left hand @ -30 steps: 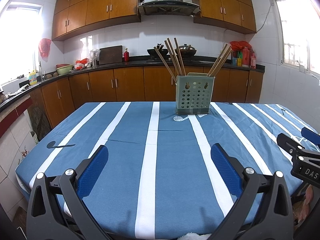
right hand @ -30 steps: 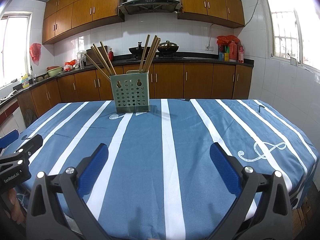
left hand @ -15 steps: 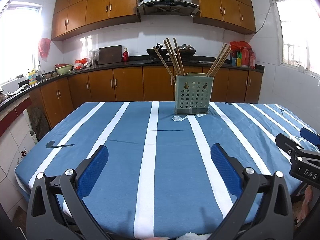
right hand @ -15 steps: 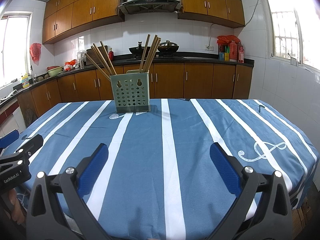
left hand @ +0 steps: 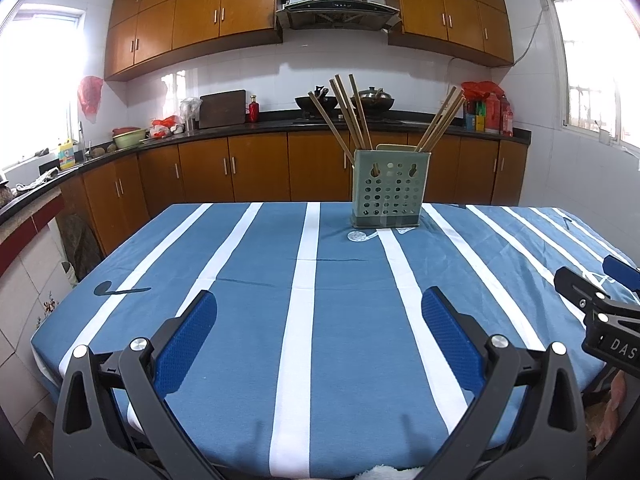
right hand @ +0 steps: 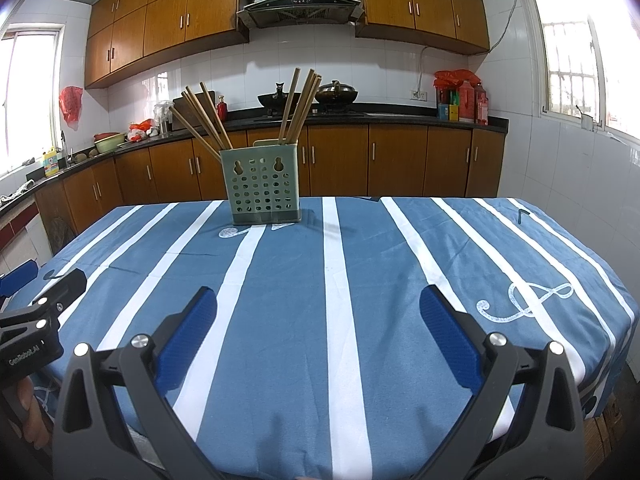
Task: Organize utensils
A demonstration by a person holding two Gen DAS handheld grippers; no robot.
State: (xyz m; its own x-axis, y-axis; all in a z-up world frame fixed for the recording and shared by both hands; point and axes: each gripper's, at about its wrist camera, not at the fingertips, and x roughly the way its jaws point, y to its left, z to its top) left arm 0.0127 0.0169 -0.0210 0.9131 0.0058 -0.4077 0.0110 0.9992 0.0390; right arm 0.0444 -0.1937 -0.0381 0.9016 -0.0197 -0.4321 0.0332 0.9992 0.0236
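A pale green perforated plastic utensil holder (left hand: 387,188) is seen standing upright near the far edge of a table covered by a blue cloth with white stripes (left hand: 304,320). Two bundles of long wooden chopsticks (left hand: 348,110) are fanned out of its top, one leaning left, the other right. The left gripper (left hand: 320,316) and the right gripper (right hand: 318,314) are held spread wide and empty over the table's near edge, well apart from the holder. The chopsticks are judged light, stiff and smooth, liable to roll or slip; a pinch on the exposed upper shafts is suggested.
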